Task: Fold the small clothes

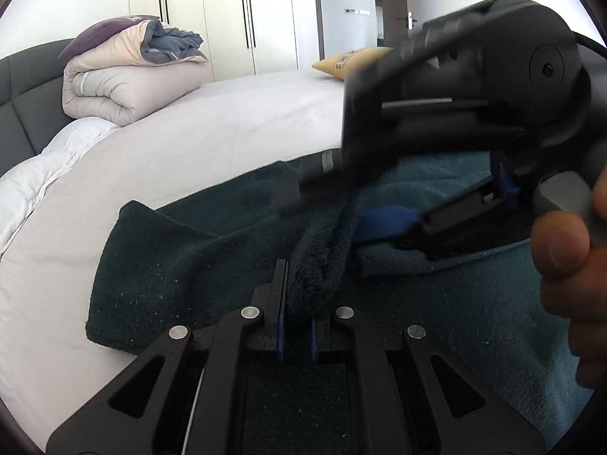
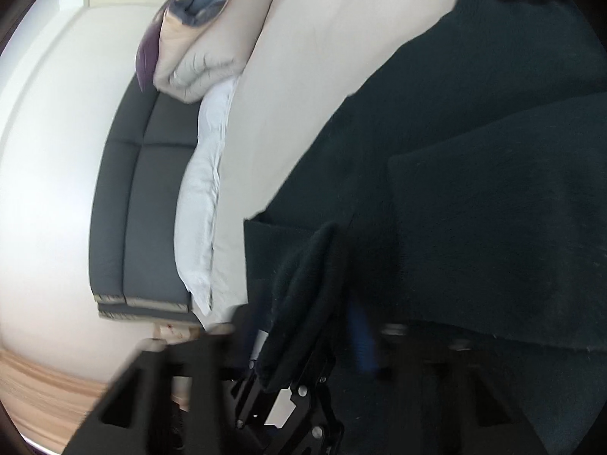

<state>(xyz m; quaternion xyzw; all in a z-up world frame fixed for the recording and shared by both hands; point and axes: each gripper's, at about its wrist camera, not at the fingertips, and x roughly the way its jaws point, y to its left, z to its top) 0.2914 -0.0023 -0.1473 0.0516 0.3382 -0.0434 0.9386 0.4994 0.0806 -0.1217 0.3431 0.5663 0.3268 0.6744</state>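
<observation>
A dark teal fleece garment (image 1: 170, 273) lies spread on the bed, with one flap folded over at the right. My left gripper (image 1: 299, 295) is shut on a raised ridge of the fleece (image 1: 322, 258), pinched between its blue pads. The right gripper (image 1: 322, 214), held by a hand (image 1: 561, 242), reaches in from the right and straddles the same ridge further along. It is blurred, so I cannot see whether its pads press the cloth. In the right wrist view the garment (image 2: 493, 227) fills the right side and a hanging fold (image 2: 299, 295) sits between the right gripper's (image 2: 303, 322) smeared fingers.
The pale bed sheet (image 1: 189, 144) stretches to the left and behind the garment. A rolled duvet (image 1: 125, 87) rests against the dark headboard (image 1: 22, 106), and a yellow cushion (image 1: 349, 60) lies at the far edge. White wardrobes (image 1: 227, 11) stand behind the bed.
</observation>
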